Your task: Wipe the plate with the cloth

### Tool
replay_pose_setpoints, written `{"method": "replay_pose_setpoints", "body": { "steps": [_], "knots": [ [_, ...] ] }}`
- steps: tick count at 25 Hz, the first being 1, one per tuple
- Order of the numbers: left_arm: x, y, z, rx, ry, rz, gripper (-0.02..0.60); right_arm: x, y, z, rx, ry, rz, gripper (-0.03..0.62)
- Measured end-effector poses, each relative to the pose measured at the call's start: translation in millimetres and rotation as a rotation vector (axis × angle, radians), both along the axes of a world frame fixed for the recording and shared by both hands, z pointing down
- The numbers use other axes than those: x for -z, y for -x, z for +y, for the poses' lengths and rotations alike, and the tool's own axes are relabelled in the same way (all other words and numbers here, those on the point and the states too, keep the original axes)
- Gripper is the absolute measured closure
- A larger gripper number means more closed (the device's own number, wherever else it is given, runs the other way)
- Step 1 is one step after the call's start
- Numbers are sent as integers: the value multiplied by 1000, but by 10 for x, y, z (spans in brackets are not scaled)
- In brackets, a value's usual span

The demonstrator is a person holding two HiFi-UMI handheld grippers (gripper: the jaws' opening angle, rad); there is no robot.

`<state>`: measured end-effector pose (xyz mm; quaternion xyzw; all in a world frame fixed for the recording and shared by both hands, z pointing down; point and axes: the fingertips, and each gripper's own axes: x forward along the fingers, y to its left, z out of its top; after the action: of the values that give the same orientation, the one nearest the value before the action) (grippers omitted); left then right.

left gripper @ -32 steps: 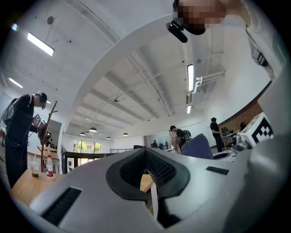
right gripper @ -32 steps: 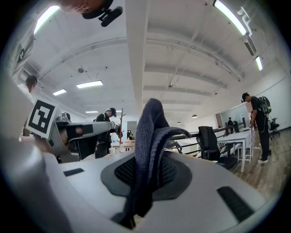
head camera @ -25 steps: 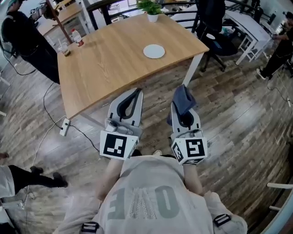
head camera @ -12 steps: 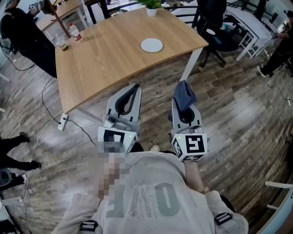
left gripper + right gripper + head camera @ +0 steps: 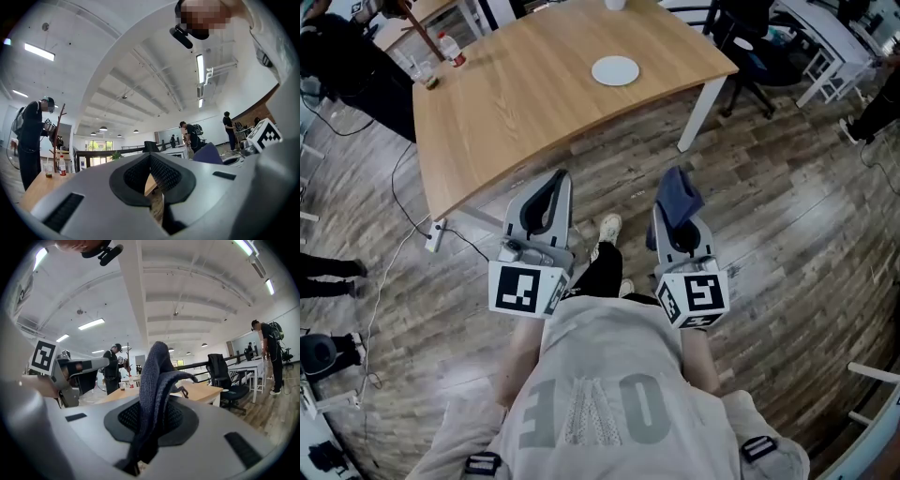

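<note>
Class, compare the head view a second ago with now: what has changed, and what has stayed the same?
The person's shoe has swung forward between the grippers, as in a step, and the table with its plate sits higher in the head view. Nothing was taken or let go: the right gripper stays shut on the cloth, and the left gripper stays shut and empty.

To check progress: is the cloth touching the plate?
No, the cloth sits in the right gripper above the floor; the plate lies on the table.

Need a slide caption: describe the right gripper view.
Right tool clamping a dark blue cloth, with the wooden table ahead.
</note>
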<state>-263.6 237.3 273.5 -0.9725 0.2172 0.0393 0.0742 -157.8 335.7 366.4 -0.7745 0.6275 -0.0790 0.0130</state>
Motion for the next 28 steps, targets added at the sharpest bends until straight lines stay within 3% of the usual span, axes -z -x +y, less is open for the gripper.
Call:
{"method": "replay_pose_setpoints", "body": {
  "steps": [10, 14, 18, 23, 28],
  "knots": [
    [-146, -642, -134, -96, 29, 2, 574, -150, -527, 253, -134, 16, -62, 537],
    [-127, -924, -199, -119, 27, 4, 574, -124, -759, 197, -138, 22, -38, 537],
    [-121, -1054, -357, -98, 7, -2, 574, -96, -1000, -30, -115, 30, 16, 537],
    [-259, -1026, -845, -12, 75, 2, 574, -100, -1153, -367, -75, 41, 11, 537],
    [-207, -1342, -1303, 12, 38, -19, 575, -84, -1390, -696, -51, 91, 94, 537]
  ]
}}
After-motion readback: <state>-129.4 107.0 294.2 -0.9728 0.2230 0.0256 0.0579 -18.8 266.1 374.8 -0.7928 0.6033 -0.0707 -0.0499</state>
